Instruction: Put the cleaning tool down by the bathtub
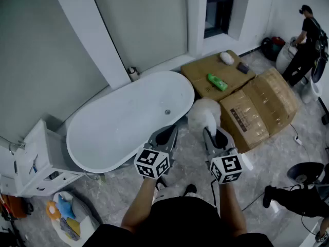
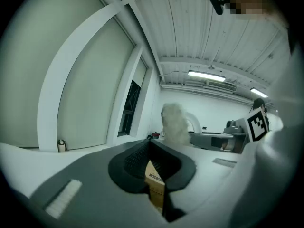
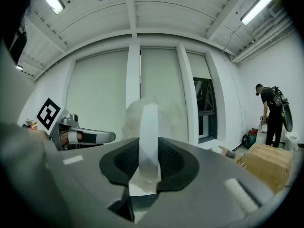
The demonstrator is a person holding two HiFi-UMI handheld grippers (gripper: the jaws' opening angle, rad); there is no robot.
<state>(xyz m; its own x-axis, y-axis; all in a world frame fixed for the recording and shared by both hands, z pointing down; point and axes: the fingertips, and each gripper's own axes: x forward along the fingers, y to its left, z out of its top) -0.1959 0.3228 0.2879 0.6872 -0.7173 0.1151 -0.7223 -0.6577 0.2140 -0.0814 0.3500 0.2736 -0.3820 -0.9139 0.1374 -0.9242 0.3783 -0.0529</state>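
The right tool (image 1: 209, 133) is clenched on the handle of the fluffy duster (image 1: 204, 113), which is up off the floor just past the tub's (image 1: 118, 127) 3 o'clock end, and the left tool (image 1: 167, 136) is closed on nothing. Released from this height, the light duster could tumble into the tub or against the boxes (image 1: 262, 104) at 2 o'clock instead of settling beside the tub. The tub holds nothing but its drain; the boxes are shut, with a green bottle (image 1: 217, 82) lying on top.
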